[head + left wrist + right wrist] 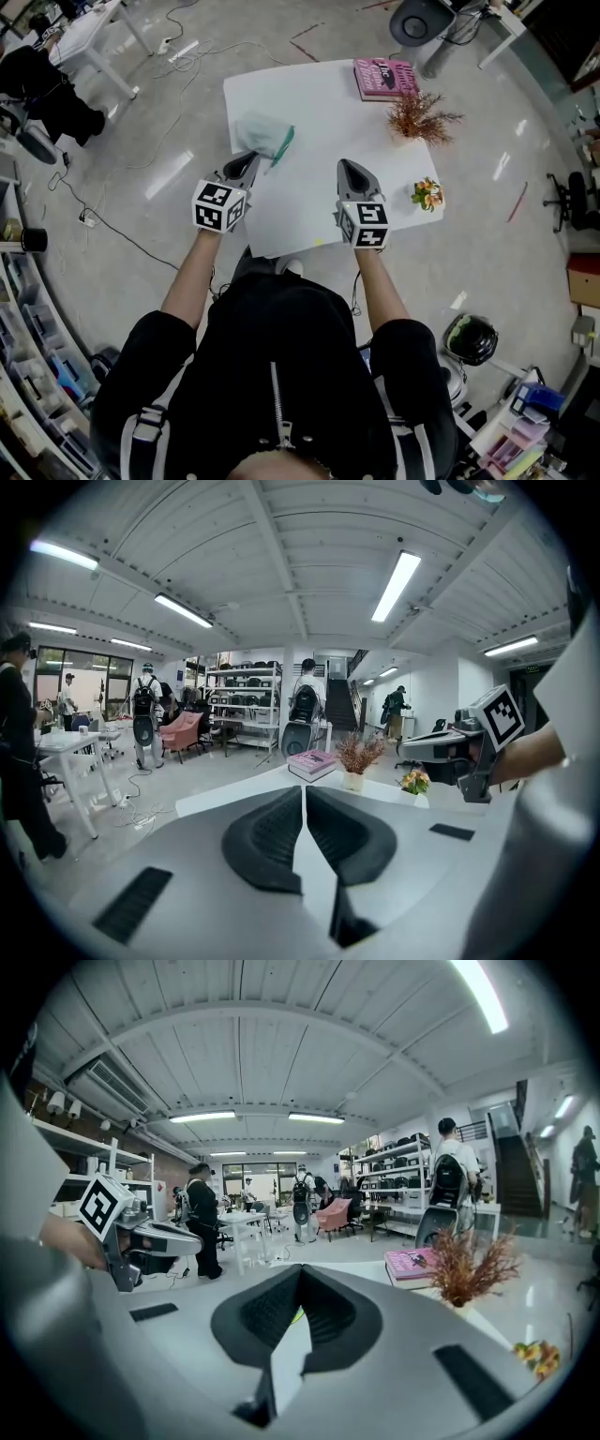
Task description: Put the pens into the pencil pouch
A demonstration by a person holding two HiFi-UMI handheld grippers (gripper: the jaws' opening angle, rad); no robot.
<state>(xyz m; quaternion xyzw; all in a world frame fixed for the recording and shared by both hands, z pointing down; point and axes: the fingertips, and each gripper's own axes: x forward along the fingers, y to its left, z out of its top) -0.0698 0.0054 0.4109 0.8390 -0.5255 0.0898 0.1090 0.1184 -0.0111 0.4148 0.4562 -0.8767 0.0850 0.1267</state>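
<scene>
on the table (319, 117), pencil pouch (262, 134) lies slantwise; left hand-held gripper (251, 157) and right hand-held gripper (349, 167) closed, empty.

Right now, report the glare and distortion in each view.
Head view: bright glare streaks the glossy floor; the white table is evenly lit; the edges bend. Left gripper view: strong fisheye curve, dark corners, bright ceiling lamp. Right gripper view: same curve, strip light washed out at top.

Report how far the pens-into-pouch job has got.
Done: unclear. No loose pen shows on the table, and the pouch hides its contents. In hand: nothing. The left gripper and right gripper are both shut and empty, the left beside the pouch. Left: possibly everything, possibly nothing.
</scene>
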